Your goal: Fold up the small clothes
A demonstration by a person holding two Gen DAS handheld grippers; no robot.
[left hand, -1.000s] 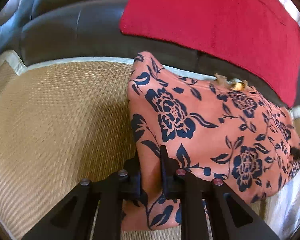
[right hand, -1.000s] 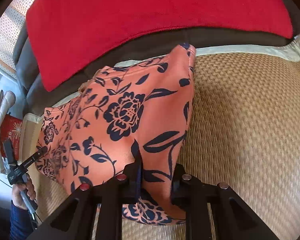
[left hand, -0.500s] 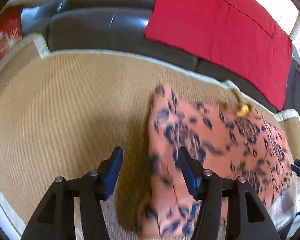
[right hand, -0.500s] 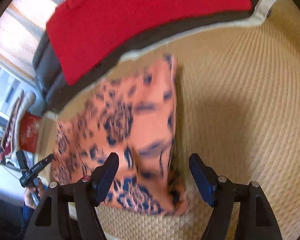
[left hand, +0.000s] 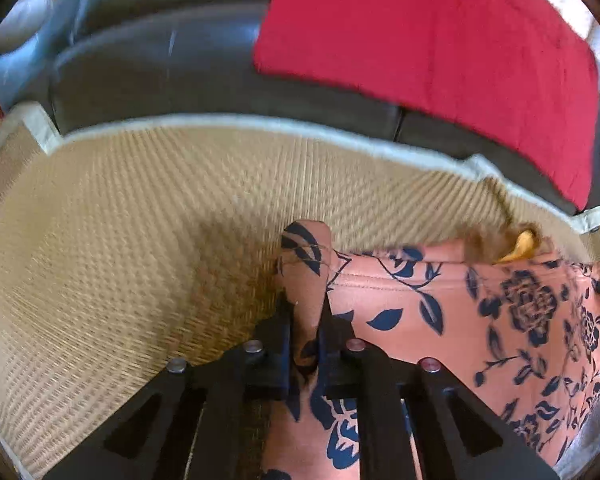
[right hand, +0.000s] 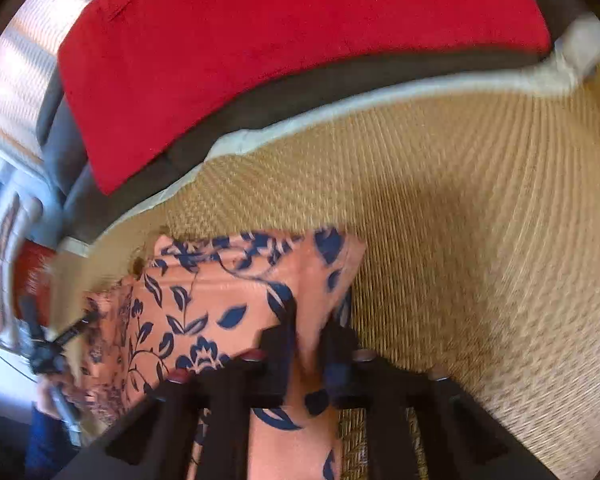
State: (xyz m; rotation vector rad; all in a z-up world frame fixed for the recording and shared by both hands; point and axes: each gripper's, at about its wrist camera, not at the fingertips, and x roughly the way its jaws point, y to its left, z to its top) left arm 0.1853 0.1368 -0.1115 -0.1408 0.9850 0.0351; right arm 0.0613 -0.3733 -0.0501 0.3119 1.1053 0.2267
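A salmon garment with navy flowers (left hand: 440, 312) lies on the woven mat (left hand: 120, 240). My left gripper (left hand: 306, 312) pinches its far left corner, jaws closing, with cloth bunched between the pads. In the right wrist view the same garment (right hand: 220, 300) spreads to the left, and my right gripper (right hand: 310, 320) pinches its far right corner, jaws closing with cloth between them. A hand with the left gripper (right hand: 72, 332) shows at the garment's left edge there. A tan tag or trim (left hand: 516, 240) pokes up at the garment's far edge.
A red cloth (left hand: 440, 40) drapes over the dark leather sofa back (left hand: 160, 72) behind the mat. The mat has a pale cloth border (left hand: 260, 124). A red box (right hand: 32, 272) sits off the mat's left end in the right wrist view.
Both grippers held the garment's near edge, opened and let it go, then shut again on its far corners. The garment now lies lower in both views.
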